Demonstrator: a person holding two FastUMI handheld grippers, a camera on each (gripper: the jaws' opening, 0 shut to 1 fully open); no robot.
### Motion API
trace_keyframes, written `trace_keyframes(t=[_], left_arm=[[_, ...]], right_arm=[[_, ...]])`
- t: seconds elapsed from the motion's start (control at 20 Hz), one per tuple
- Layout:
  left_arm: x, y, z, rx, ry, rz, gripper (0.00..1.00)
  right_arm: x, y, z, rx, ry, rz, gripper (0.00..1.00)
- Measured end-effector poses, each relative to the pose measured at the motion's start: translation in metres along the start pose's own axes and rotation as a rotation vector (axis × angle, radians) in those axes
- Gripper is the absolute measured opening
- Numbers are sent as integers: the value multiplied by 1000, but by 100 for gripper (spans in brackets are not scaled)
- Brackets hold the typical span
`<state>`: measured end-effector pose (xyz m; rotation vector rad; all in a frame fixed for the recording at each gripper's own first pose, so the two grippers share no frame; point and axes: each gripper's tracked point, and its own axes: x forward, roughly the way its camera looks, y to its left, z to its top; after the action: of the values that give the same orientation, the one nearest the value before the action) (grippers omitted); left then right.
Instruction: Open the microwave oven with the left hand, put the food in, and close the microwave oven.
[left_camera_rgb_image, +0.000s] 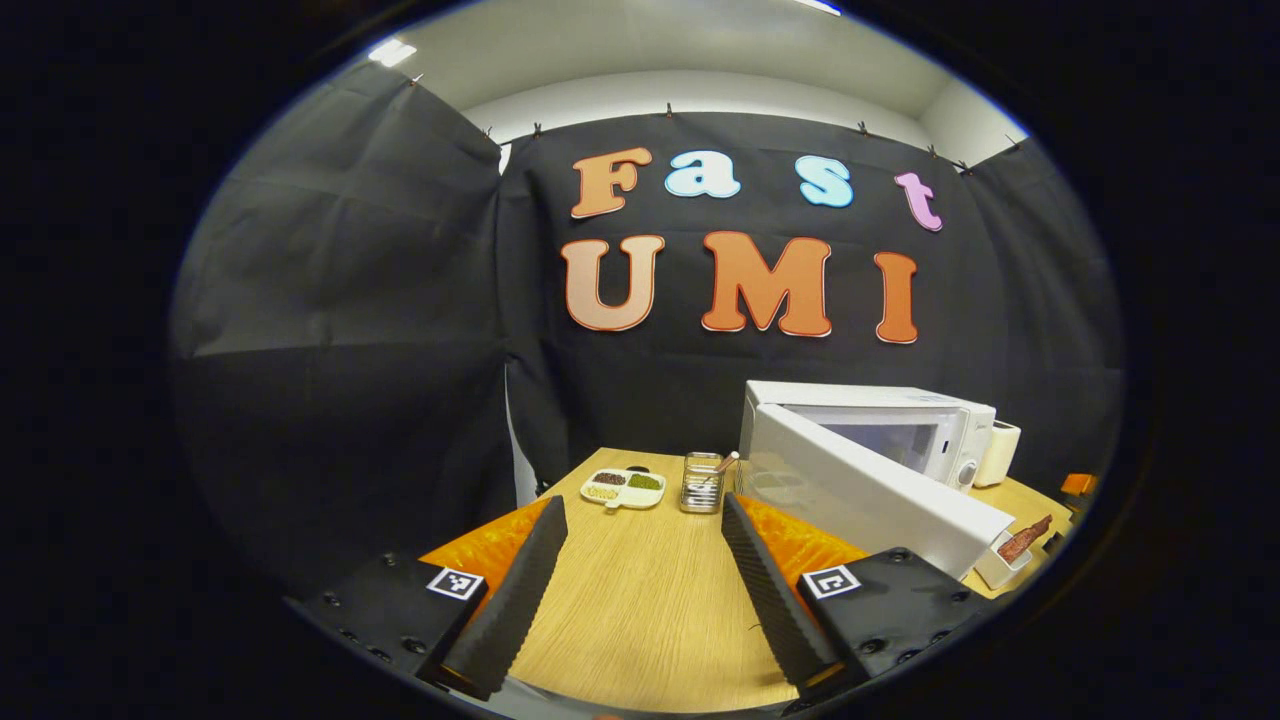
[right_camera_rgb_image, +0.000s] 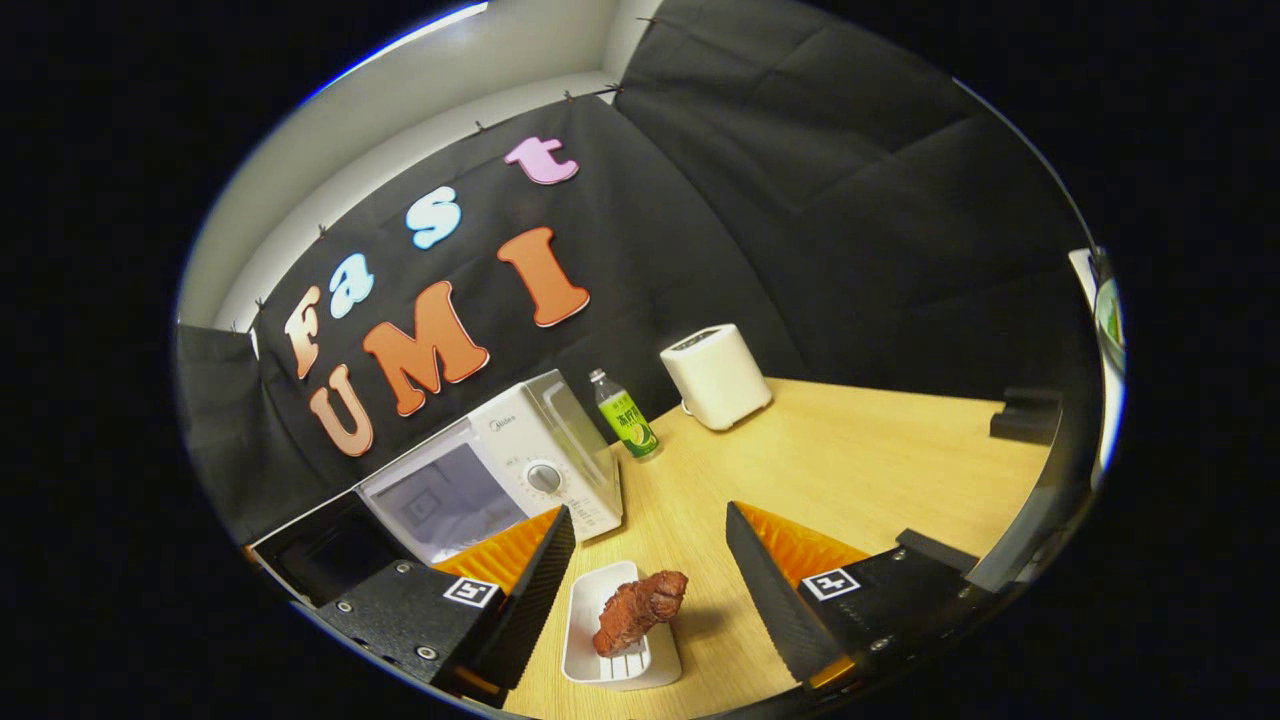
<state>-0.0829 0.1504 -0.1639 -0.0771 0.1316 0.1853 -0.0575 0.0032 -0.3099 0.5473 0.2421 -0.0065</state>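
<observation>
While the microwave (left_camera_rgb_image: 860, 440) stands ahead and right of the left gripper (left_camera_rgb_image: 640, 590) with its door (left_camera_rgb_image: 870, 490) swung open, both grippers are spread, empty. Likely step: fetching the food. One meat piece (right_camera_rgb_image: 640, 610) leans on one white tray (right_camera_rgb_image: 615, 650), between the fingers of the right gripper (right_camera_rgb_image: 650, 600); next, closing on it. Beyond: one bottle (right_camera_rgb_image: 622, 415), one toaster (right_camera_rgb_image: 715, 375).

Pale wood-grain tabletop (left_camera_rgb_image: 640, 600): matt laminate finish. White microwave oven (right_camera_rgb_image: 520, 470): smooth, glossy casing, probably painted metal. White ridged plastic tray (right_camera_rgb_image: 620, 640): glossy; reddish-brown food piece (right_camera_rgb_image: 640, 610), rough-textured. Small wire-mesh metal holder (left_camera_rgb_image: 702, 482). Green-labelled clear plastic bottle (right_camera_rgb_image: 625, 415). Cream toaster (right_camera_rgb_image: 716, 375): satin plastic.
</observation>
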Motion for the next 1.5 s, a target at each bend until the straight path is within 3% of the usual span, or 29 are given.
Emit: trace_keyframes(t=[0.2,0.25,0.35,0.5,0.6,0.65,0.75,1.0,1.05,1.15,1.5], left_arm=[[8,4,-12,-16,23,17,98],[10,5,-14,-12,25,23,100],[13,6,-17,-2,26,31,100],[17,4,-26,1,42,31,98],[18,3,-31,7,56,31,100],[18,3,-32,12,57,32,98],[19,5,-32,18,57,38,98],[19,8,-38,3,65,43,98],[19,8,-39,3,66,44,98],[18,9,-39,3,66,45,98],[13,17,-36,7,50,55,100]], right_arm=[[6,1,-27,91,20,44,91],[7,-1,-32,102,23,42,80],[13,-6,-42,134,39,31,70],[15,1,-47,204,45,62,67],[19,-5,-48,229,34,36,59],[22,-6,-45,255,23,33,47],[22,3,-41,303,5,71,36],[24,4,-49,344,38,77,36],[22,2,-49,373,40,74,24],[24,5,-49,393,34,66,17],[18,25,-27,371,-20,104,12]])
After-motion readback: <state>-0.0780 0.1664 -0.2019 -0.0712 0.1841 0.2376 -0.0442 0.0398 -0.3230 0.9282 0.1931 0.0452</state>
